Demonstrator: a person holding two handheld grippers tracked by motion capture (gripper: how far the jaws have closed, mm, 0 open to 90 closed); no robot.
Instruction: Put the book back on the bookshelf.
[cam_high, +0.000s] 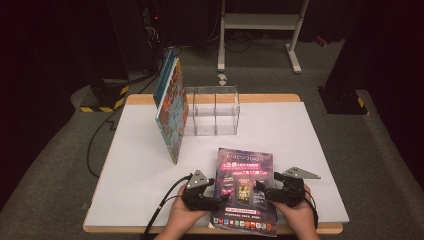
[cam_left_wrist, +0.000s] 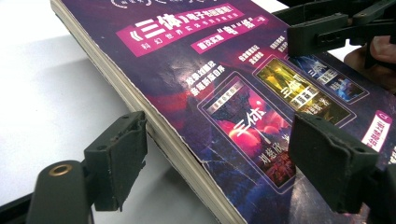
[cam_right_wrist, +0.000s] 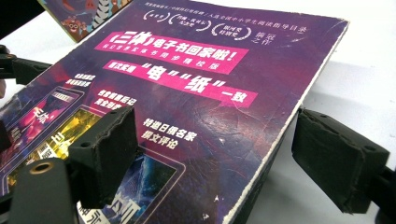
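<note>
Both my left gripper (cam_left_wrist: 217, 161) and right gripper (cam_right_wrist: 224, 158) straddle the thick purple paperback book (cam_high: 245, 192), jaws released, on the white counter (cam_high: 280, 130).

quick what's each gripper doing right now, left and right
Left gripper: open, jaws straddling the left edge of the purple book, not clamped.
Right gripper: open, jaws straddling the book's right edge, not clamped.
</note>
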